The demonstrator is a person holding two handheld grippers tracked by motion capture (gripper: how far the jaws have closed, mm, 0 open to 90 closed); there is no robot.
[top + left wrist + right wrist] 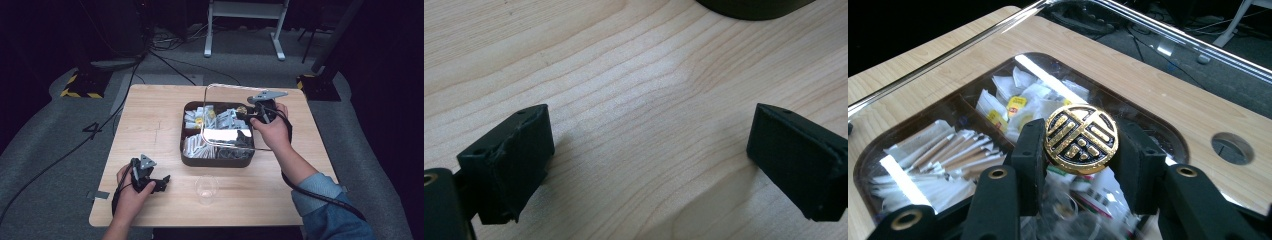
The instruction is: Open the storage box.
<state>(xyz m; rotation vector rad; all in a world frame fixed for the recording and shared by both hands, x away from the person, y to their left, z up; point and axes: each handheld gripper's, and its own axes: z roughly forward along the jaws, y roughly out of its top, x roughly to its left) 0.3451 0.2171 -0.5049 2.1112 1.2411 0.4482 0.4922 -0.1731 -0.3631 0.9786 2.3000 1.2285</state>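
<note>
A dark compartment box stands mid-table, with paper packets and tea bags in it. Its clear lid with a shiny rim hangs tilted above the box. My right gripper is shut on the lid's round gold-and-black knob, which both pads squeeze from the sides. Through the clear lid I see the box's contents. My left gripper rests at the table's front left, its jaws wide open over bare wood with nothing between them.
A clear drinking glass stands near the front edge, just in front of the box. The box's near corner lies beyond the left jaws. Cables and a white stand's feet are on the floor behind the table.
</note>
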